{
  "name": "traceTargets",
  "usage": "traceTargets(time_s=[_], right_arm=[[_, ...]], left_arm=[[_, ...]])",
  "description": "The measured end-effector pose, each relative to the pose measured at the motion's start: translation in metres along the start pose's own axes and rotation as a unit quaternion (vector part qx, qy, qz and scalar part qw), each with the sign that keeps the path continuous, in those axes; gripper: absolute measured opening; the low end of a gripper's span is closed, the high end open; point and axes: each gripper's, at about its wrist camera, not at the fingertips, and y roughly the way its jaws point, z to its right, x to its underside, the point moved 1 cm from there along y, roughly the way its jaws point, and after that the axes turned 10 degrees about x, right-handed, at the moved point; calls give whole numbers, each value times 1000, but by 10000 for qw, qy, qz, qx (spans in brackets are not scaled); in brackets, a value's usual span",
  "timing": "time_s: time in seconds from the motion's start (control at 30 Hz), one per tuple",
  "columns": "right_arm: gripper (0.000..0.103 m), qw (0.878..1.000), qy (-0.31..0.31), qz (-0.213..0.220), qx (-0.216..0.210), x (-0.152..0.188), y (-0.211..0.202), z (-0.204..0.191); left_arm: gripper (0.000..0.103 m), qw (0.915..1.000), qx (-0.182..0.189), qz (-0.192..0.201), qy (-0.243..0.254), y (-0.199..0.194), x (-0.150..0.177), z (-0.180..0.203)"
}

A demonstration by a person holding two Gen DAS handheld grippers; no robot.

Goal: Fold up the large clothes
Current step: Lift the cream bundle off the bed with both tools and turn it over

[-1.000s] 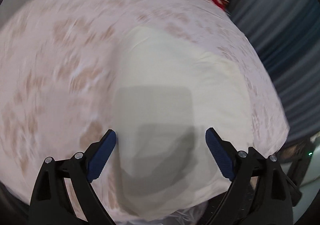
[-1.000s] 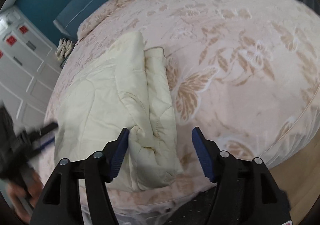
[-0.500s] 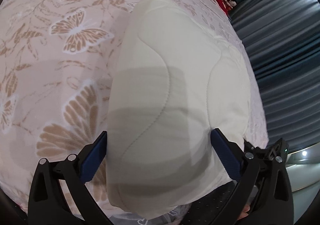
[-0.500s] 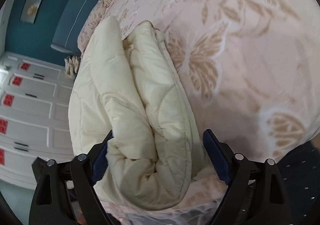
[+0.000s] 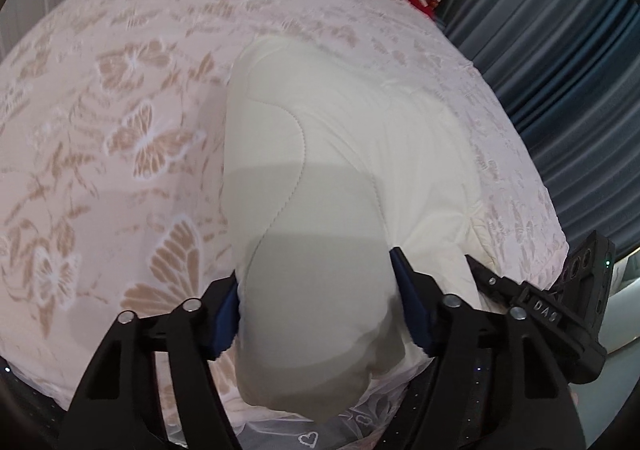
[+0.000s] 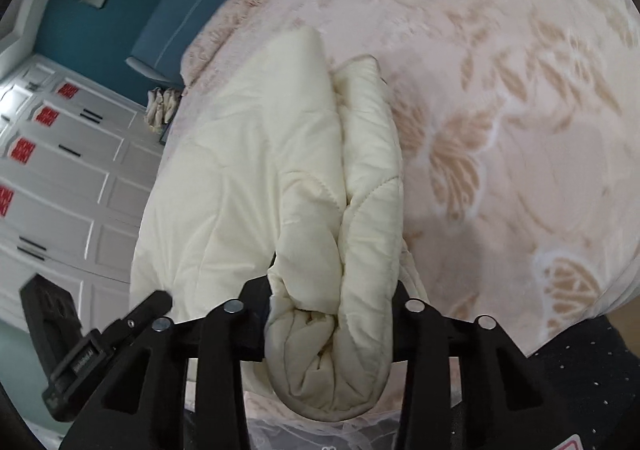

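Cream quilted coat [image 5: 320, 177] on the bed [image 5: 120, 129]: we note both hand-held grippers, left [image 5: 316, 302] and right [image 6: 332, 314], have now clenched its near edge, ready to fold.

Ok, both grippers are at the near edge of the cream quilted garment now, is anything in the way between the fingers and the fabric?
Nothing visible. The left gripper has the cream quilted garment directly between its jaws, and the right gripper is closed on the bunched near edge. Only the butterfly bedspread lies around the garment.

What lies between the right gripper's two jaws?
A bunched fold of the cream quilted garment fills the right gripper, seen in the right wrist view.
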Motion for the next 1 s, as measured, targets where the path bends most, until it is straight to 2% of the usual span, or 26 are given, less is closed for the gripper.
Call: traceTargets(time_s=[0.27, 0.5, 0.87, 1.0], right_arm=[[32, 9978, -504, 434, 4, 5, -38, -28], [31, 9931, -700, 925, -188, 7, -78, -49], [30, 9769, -1273, 1682, -340, 3, -134, -102], [29, 9689, -1518, 1912, -407, 6, -149, -128]], left_arm=[[58, 9982, 49, 395, 454, -41, -14, 28], [57, 9937, 311, 799, 726, -82, -24, 48], [56, 9804, 597, 1518, 1102, -150, -38, 62], [55, 9726, 634, 1832, 1287, -179, -46, 60]])
